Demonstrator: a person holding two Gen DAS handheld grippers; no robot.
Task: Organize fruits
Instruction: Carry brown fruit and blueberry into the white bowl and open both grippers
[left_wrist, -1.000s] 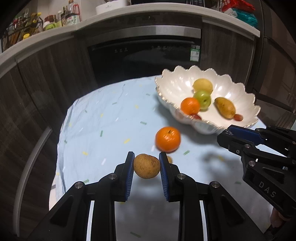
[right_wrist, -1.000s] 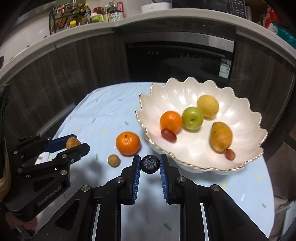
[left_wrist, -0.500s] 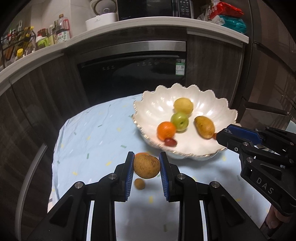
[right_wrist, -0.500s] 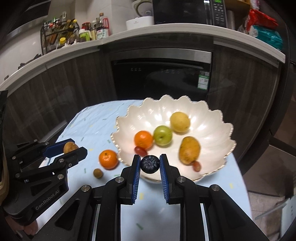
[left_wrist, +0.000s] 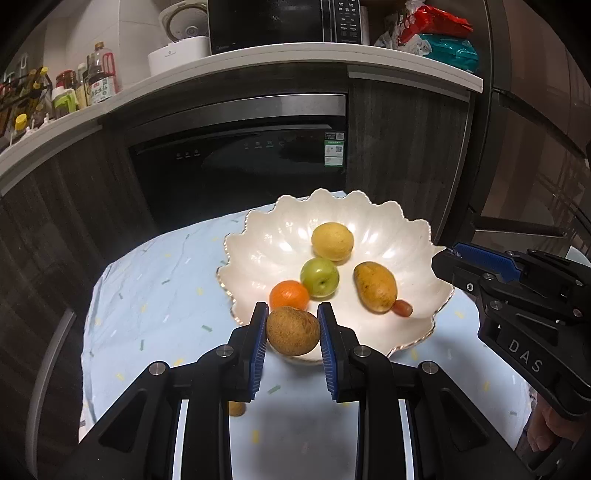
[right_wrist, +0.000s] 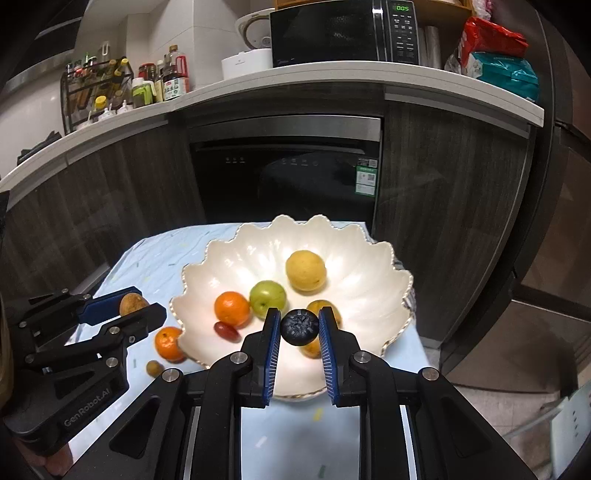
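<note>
My left gripper (left_wrist: 292, 328) is shut on a brown kiwi-like fruit (left_wrist: 293, 331), held above the near rim of the white scalloped bowl (left_wrist: 413, 236). My right gripper (right_wrist: 299, 328) is shut on a dark blueberry-like fruit (right_wrist: 299, 327), held over the bowl (right_wrist: 369, 258). In the bowl lie an orange (left_wrist: 289, 294), a green apple (left_wrist: 319, 277), a yellow fruit (left_wrist: 332, 241), a yellow-brown mango (left_wrist: 375, 286) and a red grape (left_wrist: 402, 307). A second orange (right_wrist: 168, 343) and a small brown longan (right_wrist: 154, 367) sit on the table left of the bowl.
The table has a light blue cloth (left_wrist: 155, 280). Behind it stand dark cabinets and a built-in oven (left_wrist: 240, 158). The counter above holds bottles (right_wrist: 110, 85), a microwave (right_wrist: 343, 33) and snack bags (right_wrist: 495, 59). The table edge drops off at the right (right_wrist: 424, 350).
Both grippers have risen and moved toward the bowl, each keeping its fruit. The loose orange has slipped out of the left wrist view.
</note>
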